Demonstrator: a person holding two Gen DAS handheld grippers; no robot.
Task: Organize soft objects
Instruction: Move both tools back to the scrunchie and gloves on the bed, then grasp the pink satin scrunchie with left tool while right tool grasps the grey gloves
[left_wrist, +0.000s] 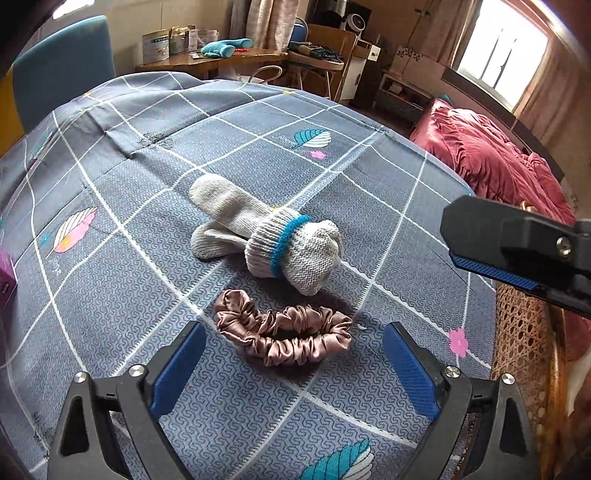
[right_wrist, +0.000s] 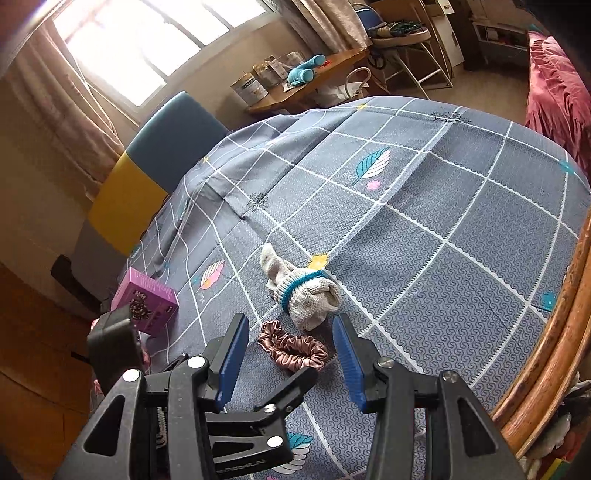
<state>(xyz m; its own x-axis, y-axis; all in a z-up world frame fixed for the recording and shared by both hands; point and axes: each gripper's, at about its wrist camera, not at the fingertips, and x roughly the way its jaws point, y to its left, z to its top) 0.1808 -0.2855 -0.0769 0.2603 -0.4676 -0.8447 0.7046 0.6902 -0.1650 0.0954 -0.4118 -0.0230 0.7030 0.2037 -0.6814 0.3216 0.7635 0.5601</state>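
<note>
A rolled-up pair of cream knitted socks (left_wrist: 273, 240) with a blue cuff band lies on the grey checked sheet (left_wrist: 147, 295). Just in front of it lies a dusty-pink satin scrunchie (left_wrist: 284, 332). My left gripper (left_wrist: 294, 328) hovers low over the scrunchie, open wide, with a blue pad on each side of it and neither touching. In the right wrist view, my right gripper (right_wrist: 291, 321) stands open above the scrunchie (right_wrist: 293, 350) and the socks (right_wrist: 303, 291), holding nothing. One of its fingers (left_wrist: 509, 251) juts in from the right in the left wrist view.
A purple box (right_wrist: 147, 299) sits on the sheet to the left. A rattan frame (right_wrist: 554, 332) borders the sheet on the right, with pink bedding (left_wrist: 491, 162) beyond. A blue and yellow chair (right_wrist: 155, 166) and a cluttered desk (left_wrist: 214, 62) stand behind.
</note>
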